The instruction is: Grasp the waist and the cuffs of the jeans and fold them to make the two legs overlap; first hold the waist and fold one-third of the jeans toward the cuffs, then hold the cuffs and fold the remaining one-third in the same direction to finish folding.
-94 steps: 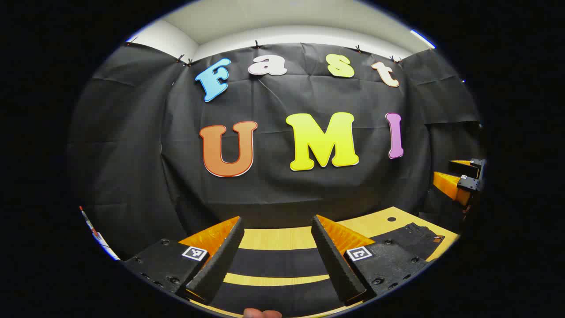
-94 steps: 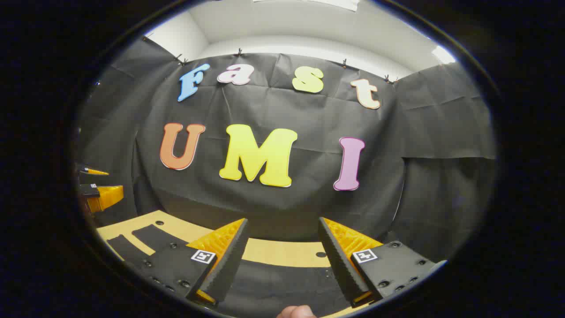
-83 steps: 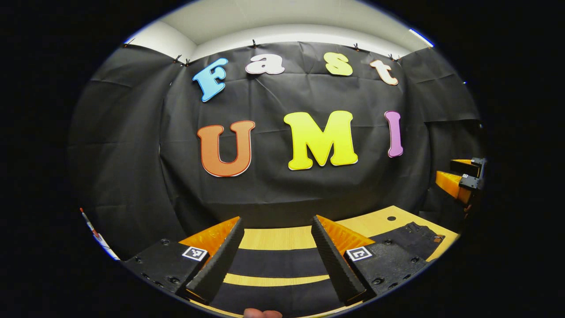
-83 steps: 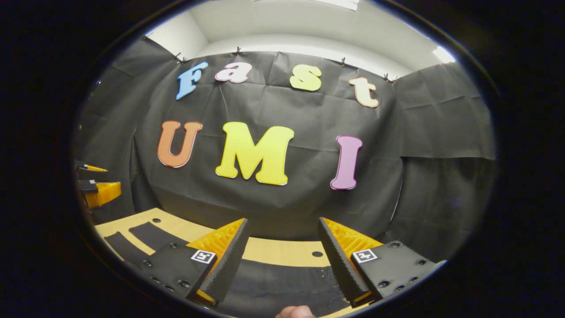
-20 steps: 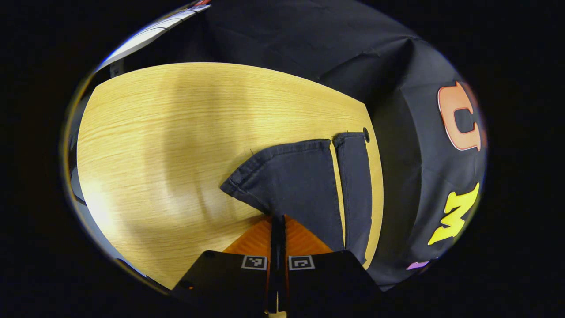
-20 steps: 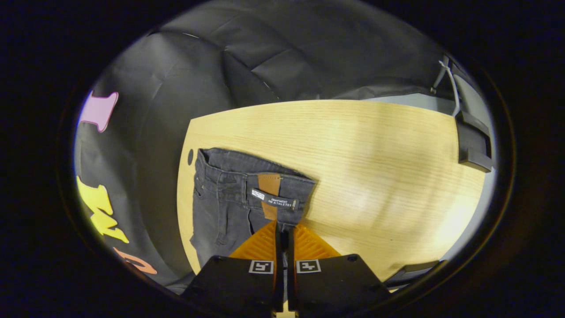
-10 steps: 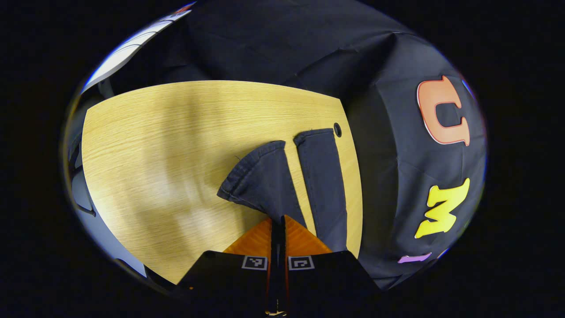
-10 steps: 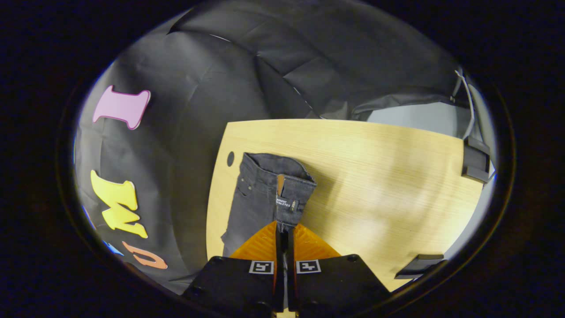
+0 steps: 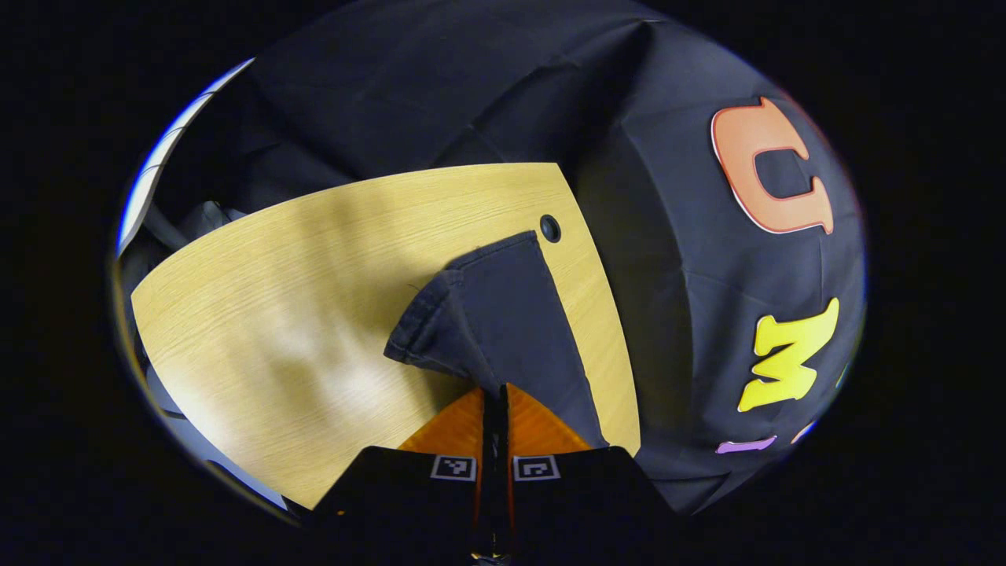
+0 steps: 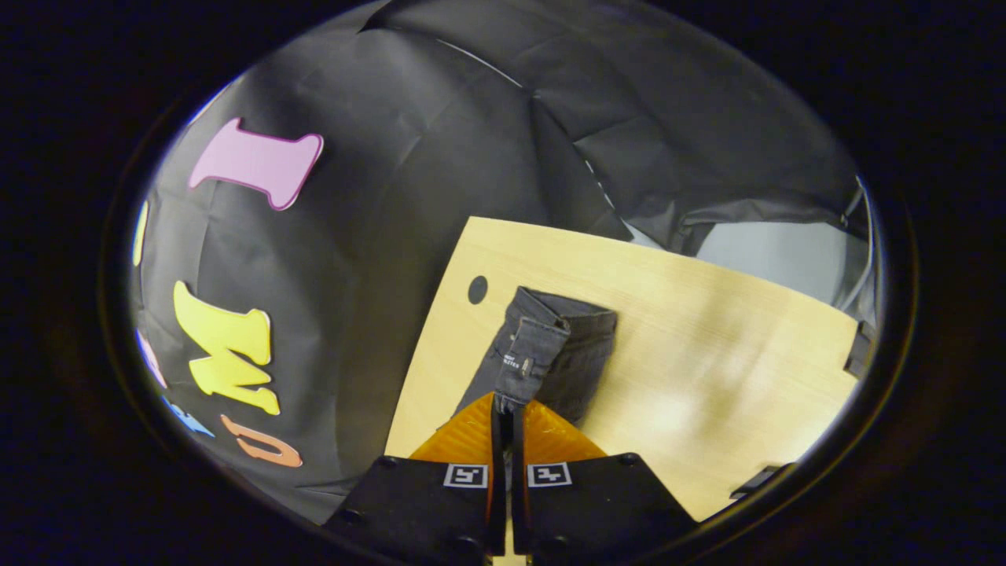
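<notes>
Left gripper view: a cuff (image 9: pixel 440 314) of the jeans (image 9: pixel 511 314) is pinched in the closed left gripper (image 9: pixel 495 409) above the table (image 9: pixel 299 283), near its edge hole (image 9: pixel 550 228). The waist (image 10: pixel 542 346) is clamped by the closed right gripper (image 10: pixel 505 417); bare tabletop lies alongside.

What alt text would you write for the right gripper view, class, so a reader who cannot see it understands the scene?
The right gripper is shut on the waist of dark jeans, lifting it above a light wooden table. The rest of the waist lies on the table, near a small round hole by the table's edge, with black cloth behind.
</notes>
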Demonstrator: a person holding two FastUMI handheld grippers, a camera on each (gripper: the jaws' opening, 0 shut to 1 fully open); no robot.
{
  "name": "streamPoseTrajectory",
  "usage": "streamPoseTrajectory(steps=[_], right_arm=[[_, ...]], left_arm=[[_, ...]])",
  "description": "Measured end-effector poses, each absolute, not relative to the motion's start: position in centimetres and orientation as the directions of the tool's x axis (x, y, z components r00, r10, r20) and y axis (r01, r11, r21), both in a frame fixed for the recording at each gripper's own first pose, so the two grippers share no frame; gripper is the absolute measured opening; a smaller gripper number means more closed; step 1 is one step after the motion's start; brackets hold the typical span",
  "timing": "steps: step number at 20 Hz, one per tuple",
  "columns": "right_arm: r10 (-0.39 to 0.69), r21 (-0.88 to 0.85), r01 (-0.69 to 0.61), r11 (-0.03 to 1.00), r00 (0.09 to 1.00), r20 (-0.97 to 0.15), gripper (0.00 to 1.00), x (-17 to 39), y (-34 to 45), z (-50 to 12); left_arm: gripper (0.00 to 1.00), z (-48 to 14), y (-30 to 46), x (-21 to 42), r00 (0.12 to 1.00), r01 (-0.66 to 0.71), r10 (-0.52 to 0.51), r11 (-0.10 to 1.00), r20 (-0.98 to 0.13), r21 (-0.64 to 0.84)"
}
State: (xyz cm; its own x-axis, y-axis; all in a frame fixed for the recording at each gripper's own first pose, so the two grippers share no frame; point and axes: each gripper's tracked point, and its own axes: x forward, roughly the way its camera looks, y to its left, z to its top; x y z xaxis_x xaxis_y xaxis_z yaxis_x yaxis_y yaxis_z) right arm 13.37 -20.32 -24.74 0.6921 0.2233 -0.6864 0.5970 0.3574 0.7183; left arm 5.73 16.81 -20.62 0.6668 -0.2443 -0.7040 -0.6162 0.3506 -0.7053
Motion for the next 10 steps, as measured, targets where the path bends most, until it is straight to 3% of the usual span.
streamPoseTrajectory(steps=[2,3,8,9,10], right_arm=[[0.222,0.719,0.589,0.369,0.695,-0.683,0.00,15.8,-20.2,-24.5],[0.220,0.719,0.587,0.372,0.697,-0.683,0.04,16.9,-20.1,-24.6],[0.203,0.703,0.597,0.385,0.689,-0.696,0.04,22.5,-19.6,-26.9],[0.198,0.691,0.606,0.394,0.678,-0.708,0.00,23.5,-19.4,-27.9],[0.195,0.675,0.612,0.412,0.665,-0.721,0.04,23.9,-19.3,-29.0]], left_arm=[[0.03,-20.4,16.8,8.2,0.666,-0.605,-0.255,0.364,-0.701,-0.708],[0.03,-20.4,17.0,9.5,0.668,-0.596,-0.256,0.377,-0.698,-0.709],[0.03,-22.2,16.8,16.1,0.654,-0.557,-0.284,0.447,-0.701,-0.700],[0.03,-22.9,16.7,17.2,0.647,-0.552,-0.288,0.462,-0.706,-0.694],[0.03,-23.6,16.6,18.4,0.641,-0.543,-0.294,0.479,-0.709,-0.689]])
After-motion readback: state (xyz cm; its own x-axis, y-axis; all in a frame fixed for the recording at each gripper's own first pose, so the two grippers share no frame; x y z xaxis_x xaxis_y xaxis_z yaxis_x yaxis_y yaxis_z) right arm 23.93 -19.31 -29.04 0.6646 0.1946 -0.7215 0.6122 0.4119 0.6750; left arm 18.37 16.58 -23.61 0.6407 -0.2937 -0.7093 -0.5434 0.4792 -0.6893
